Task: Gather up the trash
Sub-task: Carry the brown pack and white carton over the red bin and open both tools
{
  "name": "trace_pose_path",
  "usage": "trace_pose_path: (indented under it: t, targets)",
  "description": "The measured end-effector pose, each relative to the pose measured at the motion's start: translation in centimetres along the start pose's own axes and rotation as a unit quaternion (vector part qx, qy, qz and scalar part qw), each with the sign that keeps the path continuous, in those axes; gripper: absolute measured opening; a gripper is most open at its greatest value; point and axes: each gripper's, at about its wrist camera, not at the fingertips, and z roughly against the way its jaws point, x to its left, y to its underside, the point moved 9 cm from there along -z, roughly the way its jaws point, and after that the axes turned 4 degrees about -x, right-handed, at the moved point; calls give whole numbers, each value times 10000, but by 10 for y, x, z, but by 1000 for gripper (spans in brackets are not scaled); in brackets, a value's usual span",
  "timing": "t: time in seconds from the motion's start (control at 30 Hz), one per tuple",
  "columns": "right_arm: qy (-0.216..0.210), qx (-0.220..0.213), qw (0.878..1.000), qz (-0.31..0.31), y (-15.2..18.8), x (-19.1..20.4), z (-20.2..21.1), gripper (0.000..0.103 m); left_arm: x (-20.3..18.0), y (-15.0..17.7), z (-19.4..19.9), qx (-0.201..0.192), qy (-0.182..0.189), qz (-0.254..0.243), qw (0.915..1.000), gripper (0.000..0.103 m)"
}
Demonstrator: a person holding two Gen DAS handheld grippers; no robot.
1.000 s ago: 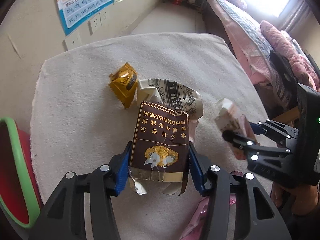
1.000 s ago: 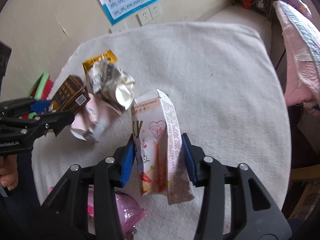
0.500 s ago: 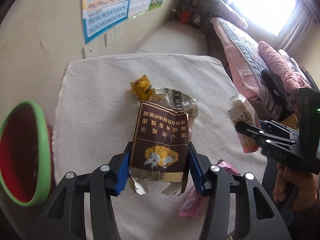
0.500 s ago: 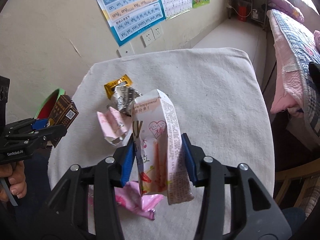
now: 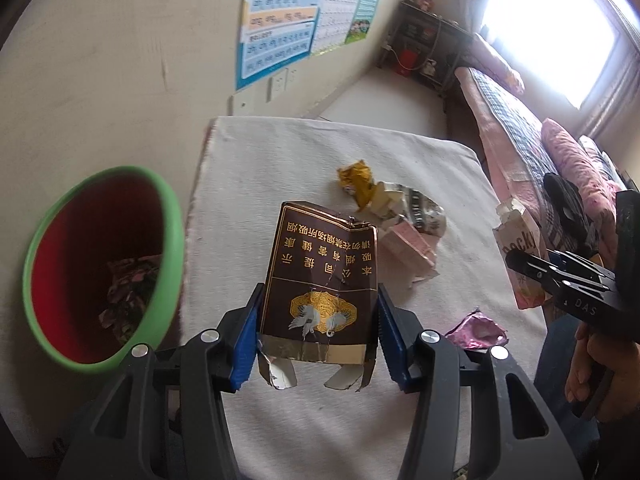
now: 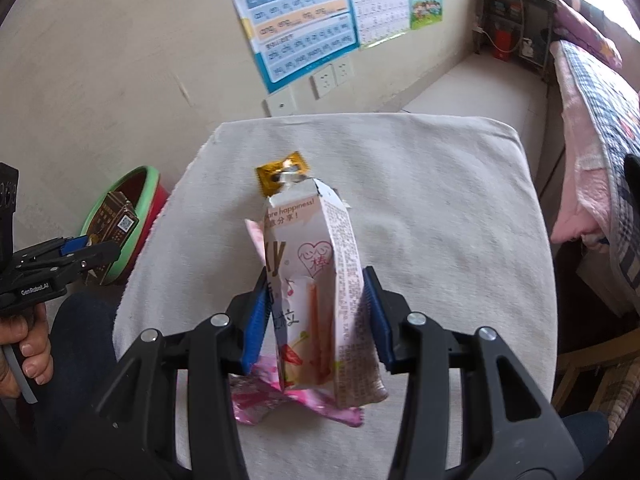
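My left gripper [image 5: 318, 332] is shut on a flattened brown cigarette pack [image 5: 320, 280], held above the white cloth-covered table [image 5: 280, 152]. A red bin with a green rim [image 5: 100, 268] stands just left of the table. My right gripper [image 6: 316, 312] is shut on a torn pink snack box [image 6: 316, 280], lifted over the table. In the right wrist view the left gripper [image 6: 80, 258] with the brown pack [image 6: 114, 226] hangs near the bin [image 6: 132, 216]. On the table lie a gold wrapper [image 5: 354, 174], a crumpled patterned pack [image 5: 416, 208], a pink carton [image 5: 408, 244] and a pink foil wrapper [image 5: 476, 328].
A wall with posters [image 6: 300, 20] and sockets [image 6: 332, 76] rises behind the table. A bed with pink bedding [image 5: 540, 152] runs along the right. The bin holds some scraps [image 5: 128, 292]. A hand [image 6: 24, 348] grips the left tool's handle.
Both grippers have risen and drawn back from the table with their items. The left one has swung left, so the bin now fills more of its view.
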Motion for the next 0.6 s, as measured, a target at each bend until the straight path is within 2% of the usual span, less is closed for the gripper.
trace_pose_path:
  t: [0.27, 0.6]
  targets:
    - [-166, 68, 9995, 276, -2, 37, -8, 43, 36, 6, 12, -108, -159, 310, 9993, 49]
    - [-440, 61, 9970, 627, -20, 98, -24, 43, 83, 7, 29, -275, -406, 612, 9969, 49]
